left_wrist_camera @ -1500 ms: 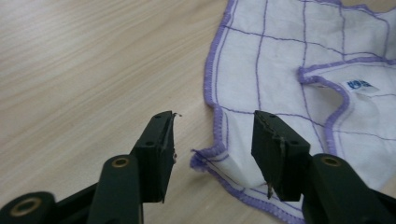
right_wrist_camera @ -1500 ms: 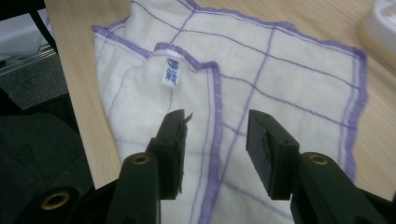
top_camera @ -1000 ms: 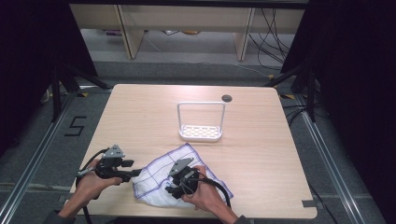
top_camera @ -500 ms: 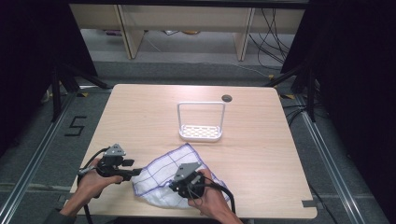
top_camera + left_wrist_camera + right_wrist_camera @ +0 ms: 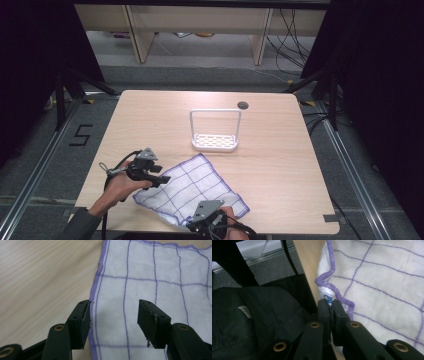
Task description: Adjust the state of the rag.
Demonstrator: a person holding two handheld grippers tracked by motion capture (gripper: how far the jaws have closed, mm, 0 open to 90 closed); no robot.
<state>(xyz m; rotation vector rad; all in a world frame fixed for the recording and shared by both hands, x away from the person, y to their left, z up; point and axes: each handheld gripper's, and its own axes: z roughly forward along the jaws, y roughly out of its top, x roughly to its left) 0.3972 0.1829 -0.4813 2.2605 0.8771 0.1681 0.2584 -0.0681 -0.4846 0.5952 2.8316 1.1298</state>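
Cloth thin, limp, light | right gripper pinching its 6 o'clock hem | left gripper jaws opening, nothing pinched, straddling 9 o'clock edge | best grabbed by corners, likely to sag.

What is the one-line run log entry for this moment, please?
left gripper: open over cloth edge | right gripper: shut on cloth corner at near table edge | rack: empty
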